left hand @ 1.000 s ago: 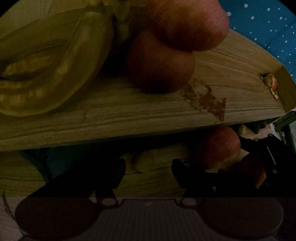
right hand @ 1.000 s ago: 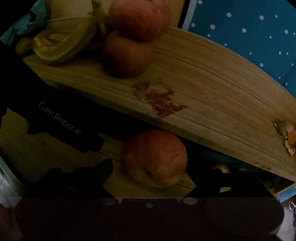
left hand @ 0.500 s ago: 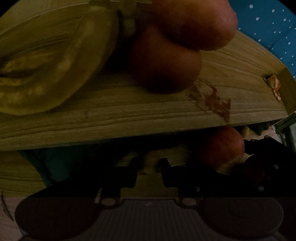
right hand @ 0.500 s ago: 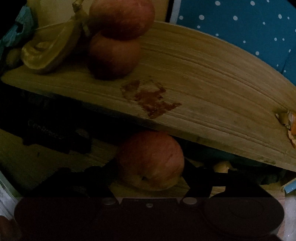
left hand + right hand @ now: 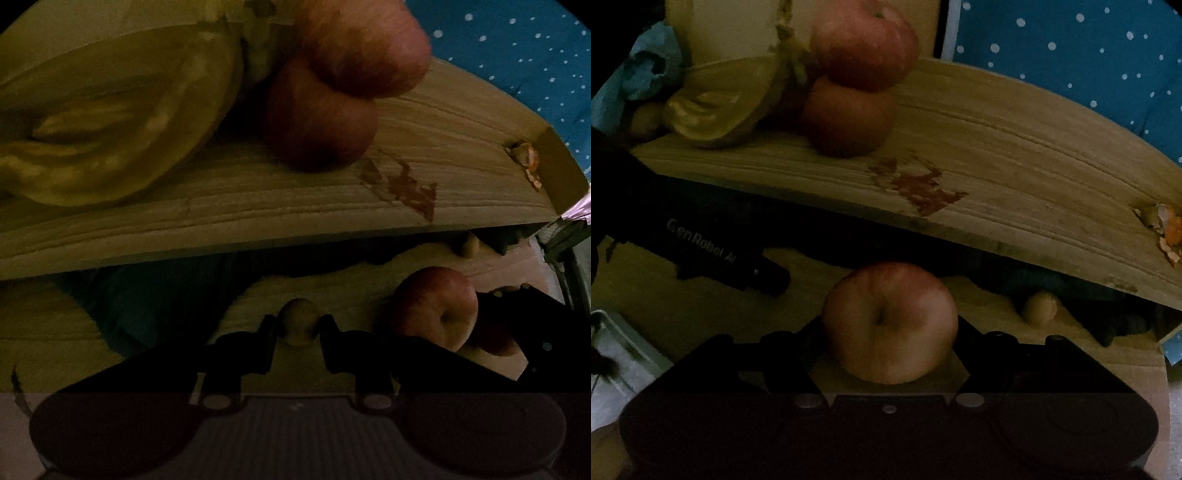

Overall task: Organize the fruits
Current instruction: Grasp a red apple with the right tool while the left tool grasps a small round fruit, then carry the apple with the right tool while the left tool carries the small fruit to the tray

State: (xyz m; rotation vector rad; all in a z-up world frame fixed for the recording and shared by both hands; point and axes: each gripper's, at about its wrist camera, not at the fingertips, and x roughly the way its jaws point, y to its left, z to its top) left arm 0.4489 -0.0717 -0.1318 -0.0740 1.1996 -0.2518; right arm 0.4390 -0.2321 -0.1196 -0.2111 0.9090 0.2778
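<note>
- The right gripper (image 5: 889,332) was clamped on a red apple (image 5: 889,323), one finger pressed against each side of the fruit; the apple's dimpled end faced the right wrist camera.
- The held apple sat low, in front of the lower wooden surface (image 5: 665,295) and below the front edge of the upper wooden board (image 5: 1034,166).
- The left gripper (image 5: 298,326) was closed around a small pale round fruit (image 5: 298,321), with both fingers touching its sides.
- In the left wrist view, the same apple (image 5: 436,306) appeared to the right of the small fruit, with the dark body of the right gripper just beside it.
- Two more red apples (image 5: 857,85) stood stacked on the upper board, one on top of the other, touching.
- A yellow, peel-like fruit piece (image 5: 716,110) lay on the board just left of the stacked apples.
- A reddish-brown stain (image 5: 919,184) marked the board near its front edge; orange scraps (image 5: 1167,232) lay at its right end.
- A second small pale fruit (image 5: 1039,308) rested on the lower surface to the right of the held apple.
- A blue cloth with white dots (image 5: 1071,55) lay behind the board.
</note>
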